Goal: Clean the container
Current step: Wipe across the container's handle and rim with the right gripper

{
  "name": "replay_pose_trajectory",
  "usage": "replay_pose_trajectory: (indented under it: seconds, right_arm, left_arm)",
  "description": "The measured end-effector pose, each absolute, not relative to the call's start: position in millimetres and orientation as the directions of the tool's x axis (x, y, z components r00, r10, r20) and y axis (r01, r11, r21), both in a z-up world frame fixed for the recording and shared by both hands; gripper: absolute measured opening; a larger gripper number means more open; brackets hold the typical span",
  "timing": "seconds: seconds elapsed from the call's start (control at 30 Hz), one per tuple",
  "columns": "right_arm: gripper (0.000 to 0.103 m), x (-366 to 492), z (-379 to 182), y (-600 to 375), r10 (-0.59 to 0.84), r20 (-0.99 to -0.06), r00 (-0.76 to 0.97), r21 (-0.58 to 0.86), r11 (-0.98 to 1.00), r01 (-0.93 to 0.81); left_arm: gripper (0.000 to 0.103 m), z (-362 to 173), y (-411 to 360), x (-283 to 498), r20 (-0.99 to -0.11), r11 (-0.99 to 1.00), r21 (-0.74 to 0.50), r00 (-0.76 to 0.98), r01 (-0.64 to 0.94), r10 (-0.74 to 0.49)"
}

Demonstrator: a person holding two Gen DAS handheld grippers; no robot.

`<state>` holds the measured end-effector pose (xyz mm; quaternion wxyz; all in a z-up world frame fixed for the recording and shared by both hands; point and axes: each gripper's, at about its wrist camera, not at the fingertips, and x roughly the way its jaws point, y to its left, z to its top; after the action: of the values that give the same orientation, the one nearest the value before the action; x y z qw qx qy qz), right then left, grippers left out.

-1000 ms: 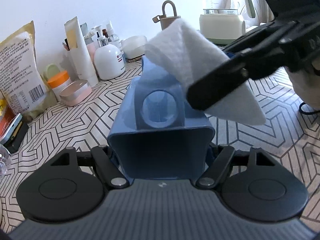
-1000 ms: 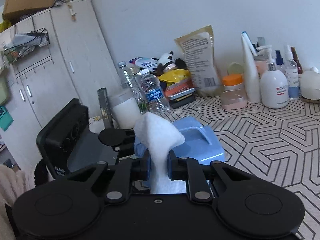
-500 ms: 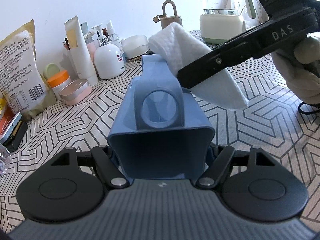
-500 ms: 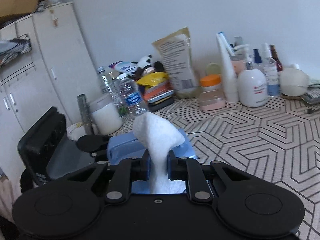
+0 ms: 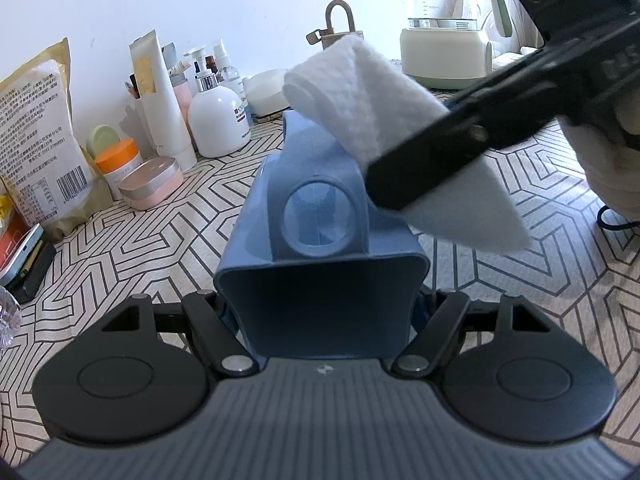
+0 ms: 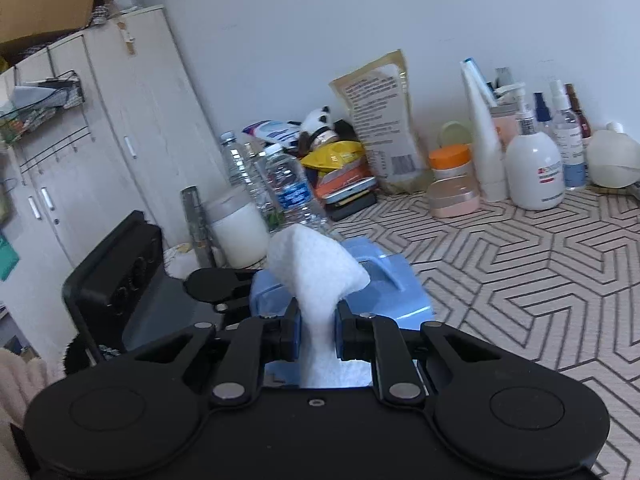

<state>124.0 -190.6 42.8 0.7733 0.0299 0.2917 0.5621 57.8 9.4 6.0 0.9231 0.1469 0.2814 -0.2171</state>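
Container (image 5: 320,248) — blue, clamped between my left gripper's (image 5: 324,312) jaws — meets the white folded cloth (image 5: 360,92) pinched by my right gripper (image 6: 316,328) on its top.

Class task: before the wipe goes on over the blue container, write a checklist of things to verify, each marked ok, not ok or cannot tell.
1. Left gripper shut on the blue container: ok.
2. Right gripper shut on the white cloth: ok.
3. Cloth touching the container's top: cannot tell from either view.
4. Container's open end facing the left wrist camera, interior visible: ok.
5. Container lifted off the patterned tabletop: cannot tell.
6. Pink tin apart from the container: ok.
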Motion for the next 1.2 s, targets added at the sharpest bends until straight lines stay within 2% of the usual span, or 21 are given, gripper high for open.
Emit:
replay_pose_trajectory:
  seconds: [0.27, 0.6, 0.77, 0.87, 0.93, 1.0, 1.07, 1.13, 1.2]
  right_arm:
    - [0.019, 115.7, 40.0, -179.8, 0.922, -0.385, 0.039, 0.45, 0.224, -0.864]
    - [0.019, 118.5, 40.8, -182.9, 0.91, -0.393, 0.131, 0.421, 0.305, -0.854]
    - [0.022, 115.5, 42.6, -182.9, 0.902, -0.402, 0.158, 0.385, 0.323, -0.865]
    - [0.032, 116.0, 43.6, -185.6, 0.895, -0.405, 0.187, 0.374, 0.348, -0.859]
    - [0.051, 116.4, 44.5, -187.6, 0.887, -0.407, 0.22, 0.362, 0.377, -0.852]
    - [0.06, 116.8, 44.8, -188.5, 0.877, -0.412, 0.246, 0.349, 0.402, -0.847]
    - [0.063, 117.0, 45.0, -188.9, 0.869, -0.417, 0.266, 0.339, 0.42, -0.842]
    - [0.074, 117.1, 45.2, -188.9, 0.86, -0.426, 0.281, 0.329, 0.436, -0.837]
    - [0.08, 117.2, 45.1, -189.3, 0.844, -0.438, 0.31, 0.311, 0.465, -0.829]
  left_arm:
    - [0.075, 6.0, 8.5, 54.7, -0.583, 0.863, 0.152, 0.749, 0.481, -0.315]
    - [0.076, 5.9, 9.1, 54.7, -0.586, 0.866, 0.145, 0.747, 0.478, -0.314]
    - [0.076, 6.0, 11.5, 58.1, -0.587, 0.867, 0.14, 0.745, 0.478, -0.317]
    - [0.076, 5.8, 11.9, 58.3, -0.586, 0.867, 0.143, 0.747, 0.478, -0.315]
    - [0.076, 5.6, 12.0, 58.5, -0.585, 0.867, 0.146, 0.748, 0.477, -0.314]
    - [0.076, 5.5, 12.1, 58.8, -0.585, 0.866, 0.148, 0.749, 0.477, -0.312]
    - [0.076, 5.6, 13.4, 59.9, -0.584, 0.865, 0.148, 0.748, 0.479, -0.314]
    - [0.076, 5.4, 14.4, 60.9, -0.584, 0.865, 0.15, 0.749, 0.479, -0.313]
    - [0.076, 5.3, 15.2, 61.8, -0.584, 0.865, 0.15, 0.749, 0.478, -0.313]
